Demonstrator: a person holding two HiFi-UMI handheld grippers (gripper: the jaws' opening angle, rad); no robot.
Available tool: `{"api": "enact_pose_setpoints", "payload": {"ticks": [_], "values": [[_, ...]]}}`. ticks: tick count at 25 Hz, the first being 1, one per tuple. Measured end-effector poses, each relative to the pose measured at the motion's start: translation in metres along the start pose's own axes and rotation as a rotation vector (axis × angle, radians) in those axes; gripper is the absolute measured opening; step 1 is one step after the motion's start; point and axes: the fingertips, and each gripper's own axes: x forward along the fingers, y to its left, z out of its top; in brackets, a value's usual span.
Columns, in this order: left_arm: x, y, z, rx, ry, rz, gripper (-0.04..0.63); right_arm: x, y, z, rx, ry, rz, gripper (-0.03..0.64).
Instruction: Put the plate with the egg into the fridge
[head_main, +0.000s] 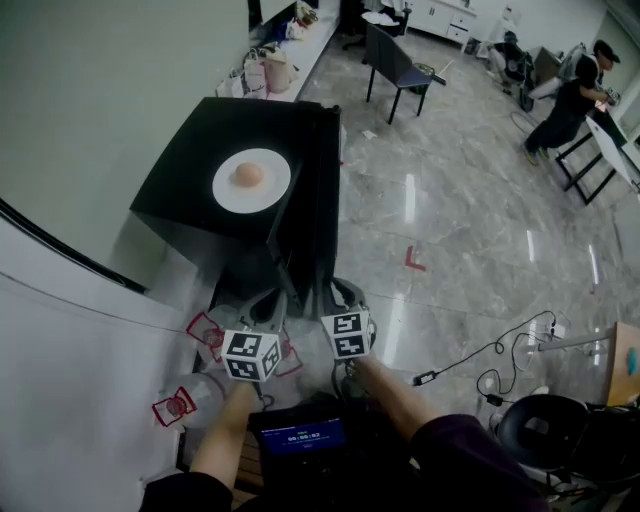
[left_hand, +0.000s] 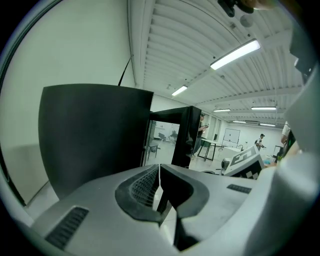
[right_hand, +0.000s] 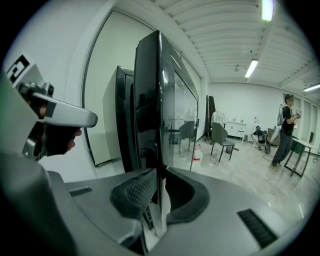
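The white plate (head_main: 251, 181) with the egg (head_main: 248, 175) sat on top of the black fridge (head_main: 180, 205), upper left of centre in the head view. The left gripper (left_hand: 159, 172) had its jaws pressed together, with nothing between them. The right gripper (right_hand: 159, 182) had the edge of the fridge door (right_hand: 150, 100) between its narrowly parted jaws and seemed to pinch it, though contact was hard to judge.
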Motion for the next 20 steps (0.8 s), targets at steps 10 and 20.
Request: {"api": "enact_pose_setpoints", "payload": {"ticks": [10,20], "values": [[0.075,-0.104,0.030,0.131,-0.008,-0.215,0.011,-0.037,-0.072,-0.010,-0.037,0.029,0.019,0.054],[0.111,-0.150,0.036,0.163,-0.016,-0.267,0.011,-0.101,-0.143,0.001,0.046,-0.093,-0.088,0.054]]}}
